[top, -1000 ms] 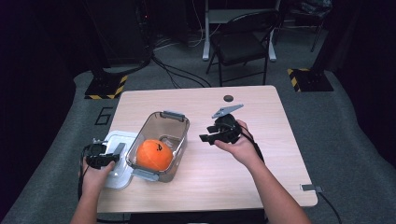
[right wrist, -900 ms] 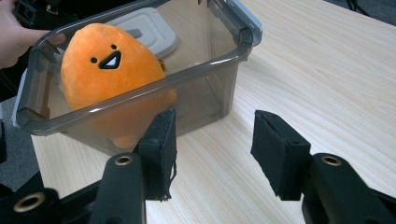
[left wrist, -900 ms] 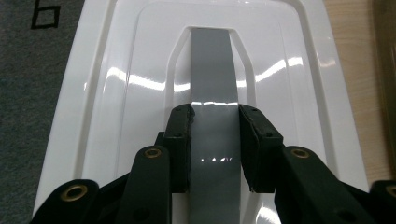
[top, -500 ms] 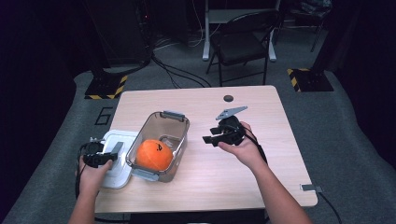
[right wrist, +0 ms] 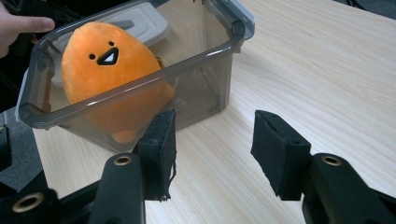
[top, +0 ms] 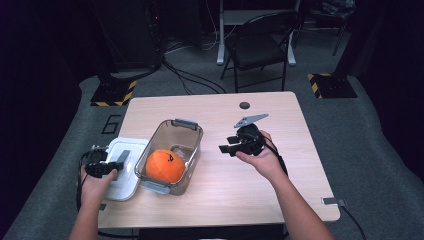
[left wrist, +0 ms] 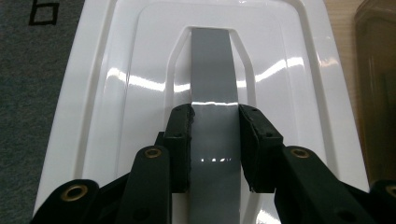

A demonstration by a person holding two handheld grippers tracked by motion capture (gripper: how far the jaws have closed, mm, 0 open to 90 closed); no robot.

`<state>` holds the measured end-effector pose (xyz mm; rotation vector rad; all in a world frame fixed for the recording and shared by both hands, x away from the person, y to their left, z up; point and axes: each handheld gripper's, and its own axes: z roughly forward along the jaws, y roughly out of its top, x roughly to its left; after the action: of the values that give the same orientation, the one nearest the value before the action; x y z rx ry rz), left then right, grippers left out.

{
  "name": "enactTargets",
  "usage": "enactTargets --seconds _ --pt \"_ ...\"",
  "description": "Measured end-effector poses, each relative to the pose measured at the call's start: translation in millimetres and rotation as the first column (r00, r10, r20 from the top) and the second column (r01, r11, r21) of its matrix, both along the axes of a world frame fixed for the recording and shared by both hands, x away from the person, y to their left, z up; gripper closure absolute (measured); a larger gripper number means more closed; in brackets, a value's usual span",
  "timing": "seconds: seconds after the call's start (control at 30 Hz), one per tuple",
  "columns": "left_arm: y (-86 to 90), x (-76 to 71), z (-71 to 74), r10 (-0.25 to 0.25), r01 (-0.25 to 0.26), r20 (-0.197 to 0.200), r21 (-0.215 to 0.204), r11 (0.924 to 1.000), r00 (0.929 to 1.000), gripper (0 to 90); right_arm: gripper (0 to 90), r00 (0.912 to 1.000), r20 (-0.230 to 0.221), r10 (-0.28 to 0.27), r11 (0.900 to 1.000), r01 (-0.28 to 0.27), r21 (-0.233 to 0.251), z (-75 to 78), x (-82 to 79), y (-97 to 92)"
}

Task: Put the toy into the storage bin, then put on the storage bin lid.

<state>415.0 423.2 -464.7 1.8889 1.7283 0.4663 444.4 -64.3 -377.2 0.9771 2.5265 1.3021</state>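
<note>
A white lid (top: 132,150) lies at the table's left edge, with a grey handle strip (left wrist: 212,65) down its middle. My left gripper (top: 117,165) is shut on that strip, one pad against each side of it (left wrist: 215,126). Beside the lid stands a clear smoky container (top: 192,147) with an orange plush toy (top: 165,166) inside; the toy's face (right wrist: 107,70) shows above the container's rim (right wrist: 210,51). My right gripper (top: 226,144) hovers over bare table just right of the container, open, with nothing between its jaws (right wrist: 212,140).
The wooden table has a small dark round hole (top: 244,105) near its far edge. Behind the table stand a folding chair (top: 260,50) and two stand bases with yellow-black stripes (top: 112,93) (top: 332,85). Grey carpet lies just left of the lid (left wrist: 28,93).
</note>
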Motion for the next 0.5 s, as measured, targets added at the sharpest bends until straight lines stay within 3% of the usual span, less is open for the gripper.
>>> enactTargets --seconds 0.27,0.5 --pt "5.3 0.7 14.0 -0.005 0.006 0.024 -0.018 0.9998 0.9997 66.2 48.9 1.0000 -0.001 0.002 1.0000 -0.002 0.004 -0.8 0.0 0.1" --pt "6.7 1.7 27.4 0.002 -0.001 0.019 -0.017 0.9999 0.9998 66.3 48.9 1.0000 -0.008 -0.005 1.0000 0.005 -0.001 -3.3 0.8 0.3"
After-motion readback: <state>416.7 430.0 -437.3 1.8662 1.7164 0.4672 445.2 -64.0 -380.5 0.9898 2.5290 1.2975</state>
